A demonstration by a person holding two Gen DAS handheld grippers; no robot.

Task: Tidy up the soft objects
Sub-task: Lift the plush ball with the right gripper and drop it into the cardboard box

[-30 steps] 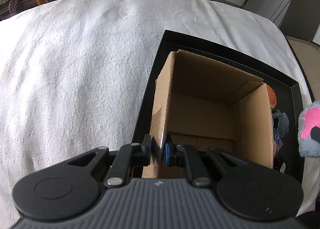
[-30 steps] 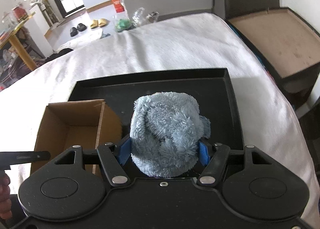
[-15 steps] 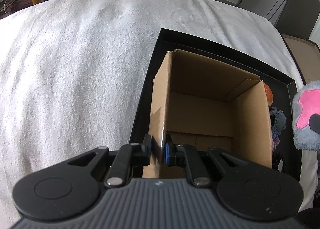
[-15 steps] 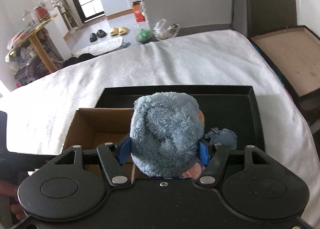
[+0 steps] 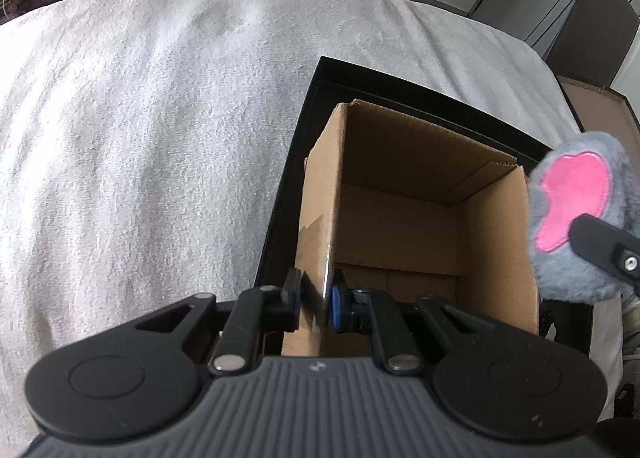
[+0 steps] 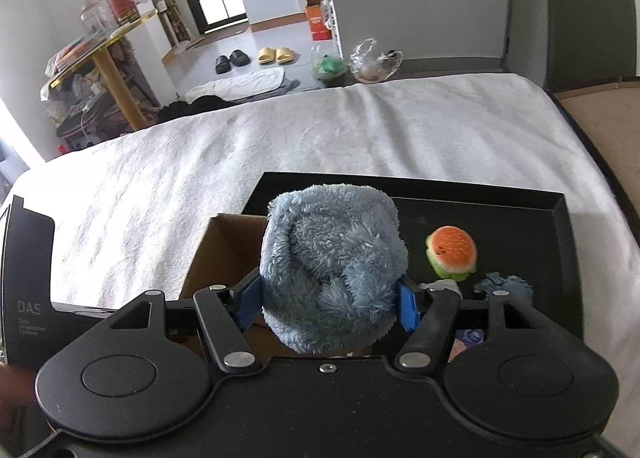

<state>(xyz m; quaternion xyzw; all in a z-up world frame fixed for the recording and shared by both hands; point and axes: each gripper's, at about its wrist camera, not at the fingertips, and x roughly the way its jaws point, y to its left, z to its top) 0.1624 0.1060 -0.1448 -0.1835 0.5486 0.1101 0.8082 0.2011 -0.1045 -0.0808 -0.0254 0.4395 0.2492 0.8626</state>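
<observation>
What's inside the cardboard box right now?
Nothing visible: the cardboard box shows bare walls and floor flaps. Its near floor is hidden behind the left claw, which pinches the box's wall. The blue plush is outside, in the right claw.

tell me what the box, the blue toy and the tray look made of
Box: corrugated cardboard, matte brown, with raw cut edges and fold creases.
Blue toy: plush, with long fuzzy pile that bulges between the right tool's pads.
Tray: smooth black, probably plastic, slight sheen; unsure.
</observation>
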